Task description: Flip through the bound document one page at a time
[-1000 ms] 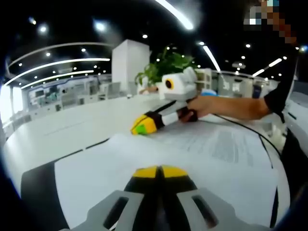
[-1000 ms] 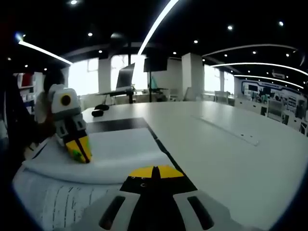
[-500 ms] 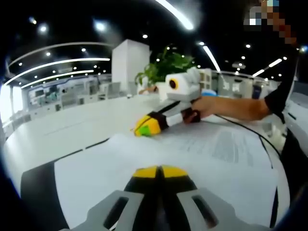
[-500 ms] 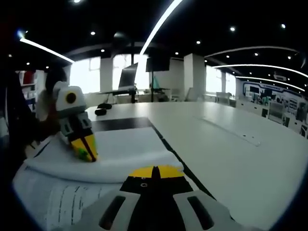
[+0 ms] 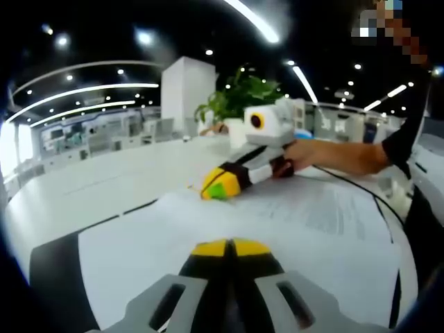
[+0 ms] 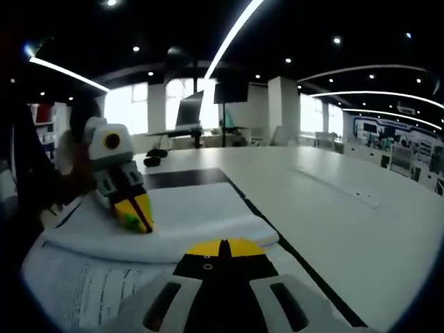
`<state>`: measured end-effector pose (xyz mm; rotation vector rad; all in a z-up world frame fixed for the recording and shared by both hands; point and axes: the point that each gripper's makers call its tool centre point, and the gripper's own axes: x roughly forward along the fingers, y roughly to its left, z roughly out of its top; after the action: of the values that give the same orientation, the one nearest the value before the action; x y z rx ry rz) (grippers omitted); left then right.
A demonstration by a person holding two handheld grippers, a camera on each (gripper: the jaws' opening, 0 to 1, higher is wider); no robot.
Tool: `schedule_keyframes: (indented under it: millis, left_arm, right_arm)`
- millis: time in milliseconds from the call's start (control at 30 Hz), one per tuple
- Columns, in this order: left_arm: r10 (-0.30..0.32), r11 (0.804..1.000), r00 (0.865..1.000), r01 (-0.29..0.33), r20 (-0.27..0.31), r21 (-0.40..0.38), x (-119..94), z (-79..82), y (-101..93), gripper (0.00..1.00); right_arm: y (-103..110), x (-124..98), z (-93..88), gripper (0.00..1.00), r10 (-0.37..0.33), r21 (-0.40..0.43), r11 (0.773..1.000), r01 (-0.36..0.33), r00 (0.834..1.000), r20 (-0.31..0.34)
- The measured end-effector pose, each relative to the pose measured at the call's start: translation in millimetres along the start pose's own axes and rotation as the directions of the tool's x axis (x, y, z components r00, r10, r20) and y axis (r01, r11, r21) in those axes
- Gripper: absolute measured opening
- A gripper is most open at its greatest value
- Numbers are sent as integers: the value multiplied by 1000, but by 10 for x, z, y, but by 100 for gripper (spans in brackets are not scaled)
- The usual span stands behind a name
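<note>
Showing both grippers, left gripper (image 5: 229,247) and right gripper (image 6: 220,248), closed empty on the open bound document (image 6: 201,208); pages remain.

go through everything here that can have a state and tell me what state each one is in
bound document: open, lying flat on the table, printed page facing up
turned pages: folded over in a curved stack
left gripper: shut, fingers together, tips resting on the paper
right gripper: shut, fingers together, low over the document
table: white, document lying on it
ceiling lights: on
</note>
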<state>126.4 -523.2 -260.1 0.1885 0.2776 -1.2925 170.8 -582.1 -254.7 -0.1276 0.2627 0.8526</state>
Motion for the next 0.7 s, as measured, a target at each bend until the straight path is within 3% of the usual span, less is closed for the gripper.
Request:
schedule_keyframes:
  millis: [700]
  left_arm:
    - [0,1000,1000,0,-1,-2,4,2,8,3]
  right_arm:
    - [177,-44,-9,4,33,3,999,-33,999,0]
